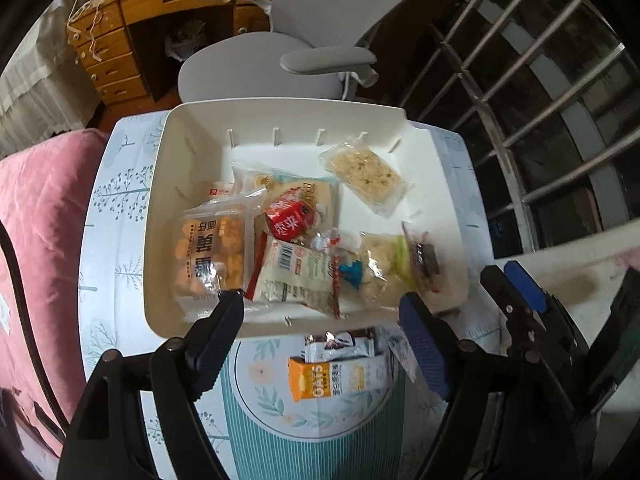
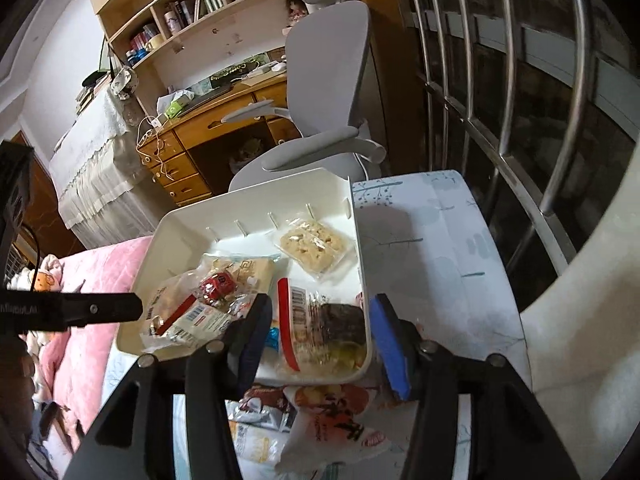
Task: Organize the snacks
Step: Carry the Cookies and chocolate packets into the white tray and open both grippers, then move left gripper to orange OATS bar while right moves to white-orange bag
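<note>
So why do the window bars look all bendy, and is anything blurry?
Left wrist view: the fisheye lens bows the window bars, and the dark snack at the bin's right end is smeared. Right wrist view: the bars curve too, with glare on them.

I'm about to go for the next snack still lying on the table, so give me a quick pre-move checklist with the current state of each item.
1. Left claw open and empty: ok, fingers spread wide with nothing between them.
2. Right claw open and empty: ok, fingers apart, nothing gripped.
3. Snacks left outside the white bin: ok, the orange oats packet and the grey wrapper lie on the table just before its near wall.
4. Room in the bin: ok, bare floor shows beside the rice cracker pack.
5. Packets sitting flat, not overlapping: not ok, the grey wrapper overlaps the oats packet.
6. Claws clear of each other: cannot tell.
</note>
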Demonstrator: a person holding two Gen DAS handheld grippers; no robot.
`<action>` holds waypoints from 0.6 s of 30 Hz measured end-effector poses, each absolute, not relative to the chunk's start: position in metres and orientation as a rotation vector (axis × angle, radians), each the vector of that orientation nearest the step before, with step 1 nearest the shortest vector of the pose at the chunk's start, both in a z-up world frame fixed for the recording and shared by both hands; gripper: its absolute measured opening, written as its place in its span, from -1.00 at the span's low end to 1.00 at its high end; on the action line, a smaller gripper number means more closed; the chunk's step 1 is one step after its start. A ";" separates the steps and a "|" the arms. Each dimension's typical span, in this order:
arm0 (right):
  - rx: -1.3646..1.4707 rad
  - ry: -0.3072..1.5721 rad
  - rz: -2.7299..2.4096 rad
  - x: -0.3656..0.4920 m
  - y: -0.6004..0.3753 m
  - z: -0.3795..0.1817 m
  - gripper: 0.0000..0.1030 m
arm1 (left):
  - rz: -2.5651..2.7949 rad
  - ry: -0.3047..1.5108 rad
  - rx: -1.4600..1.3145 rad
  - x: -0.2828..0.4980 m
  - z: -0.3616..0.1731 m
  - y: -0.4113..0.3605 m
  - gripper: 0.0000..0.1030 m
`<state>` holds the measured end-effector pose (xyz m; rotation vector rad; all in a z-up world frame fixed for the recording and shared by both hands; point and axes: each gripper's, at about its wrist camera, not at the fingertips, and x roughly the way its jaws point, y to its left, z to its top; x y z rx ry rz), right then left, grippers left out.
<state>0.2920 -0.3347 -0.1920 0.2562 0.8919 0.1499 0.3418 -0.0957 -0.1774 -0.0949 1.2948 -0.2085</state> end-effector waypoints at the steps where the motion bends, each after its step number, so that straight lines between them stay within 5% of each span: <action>1: 0.267 0.899 0.153 0.290 -0.336 -0.190 0.01 | -0.222 1.288 -0.085 0.337 -0.173 -0.097 0.53; 18: 0.462 1.018 0.175 0.231 -0.367 -0.193 0.22 | -0.432 1.281 0.118 0.258 -0.175 -0.119 0.53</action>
